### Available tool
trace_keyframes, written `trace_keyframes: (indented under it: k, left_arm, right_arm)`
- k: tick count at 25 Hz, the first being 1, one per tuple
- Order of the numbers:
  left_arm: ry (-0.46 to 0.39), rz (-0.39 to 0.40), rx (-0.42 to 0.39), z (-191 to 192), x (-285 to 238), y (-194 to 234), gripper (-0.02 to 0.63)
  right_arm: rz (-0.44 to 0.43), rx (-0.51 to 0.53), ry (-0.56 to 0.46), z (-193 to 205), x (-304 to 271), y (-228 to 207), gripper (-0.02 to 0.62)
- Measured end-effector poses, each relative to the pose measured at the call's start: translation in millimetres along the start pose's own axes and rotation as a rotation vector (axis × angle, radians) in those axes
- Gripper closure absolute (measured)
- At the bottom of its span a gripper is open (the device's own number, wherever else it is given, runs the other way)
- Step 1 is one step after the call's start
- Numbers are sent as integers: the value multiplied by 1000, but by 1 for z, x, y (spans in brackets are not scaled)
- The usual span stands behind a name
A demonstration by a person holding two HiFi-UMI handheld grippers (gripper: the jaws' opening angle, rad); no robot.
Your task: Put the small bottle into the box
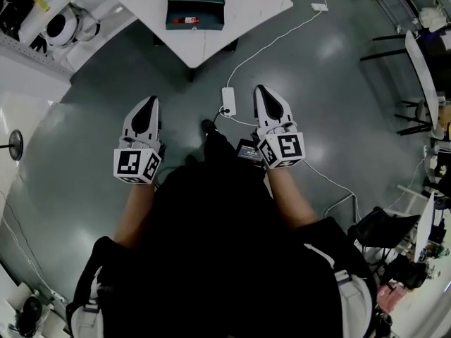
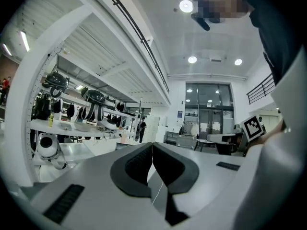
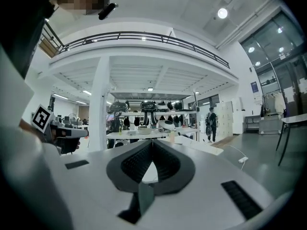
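In the head view a dark green box (image 1: 196, 4) stands on a white table (image 1: 246, 5) at the top of the picture. A small red bottle (image 1: 186, 21) lies at the box's near edge; whether it rests in or on the box I cannot tell. Both grippers are held close to the person's body, well short of the table. My left gripper (image 1: 149, 103) is shut with nothing in it, its pads meeting in the left gripper view (image 2: 152, 145). My right gripper (image 1: 262, 90) is shut and empty too, as the right gripper view (image 3: 152, 142) shows.
A white power strip (image 1: 228, 101) and its cable lie on the grey floor between the grippers and the table. Shelves with white gear (image 1: 62, 25) stand at the left. Chairs and desks (image 1: 416, 62) line the right side. A person (image 3: 211, 123) stands far off.
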State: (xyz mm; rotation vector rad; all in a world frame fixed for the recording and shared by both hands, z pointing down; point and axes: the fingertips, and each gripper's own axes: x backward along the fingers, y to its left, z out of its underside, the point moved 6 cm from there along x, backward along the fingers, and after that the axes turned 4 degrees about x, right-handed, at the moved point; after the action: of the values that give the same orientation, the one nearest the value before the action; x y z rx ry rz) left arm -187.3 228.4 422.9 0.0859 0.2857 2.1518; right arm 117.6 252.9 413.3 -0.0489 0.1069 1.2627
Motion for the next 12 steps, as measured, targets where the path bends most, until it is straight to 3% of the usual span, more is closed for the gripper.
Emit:
trace_keyframes:
  k: [6, 12]
  left_arm:
    - [0, -8, 5, 8, 32, 0, 589]
    - [-16, -19, 33, 18, 34, -17, 589]
  right_arm:
    - [-15, -2, 38, 6, 26, 23, 563]
    - [-47, 24, 37, -2, 38, 9, 563]
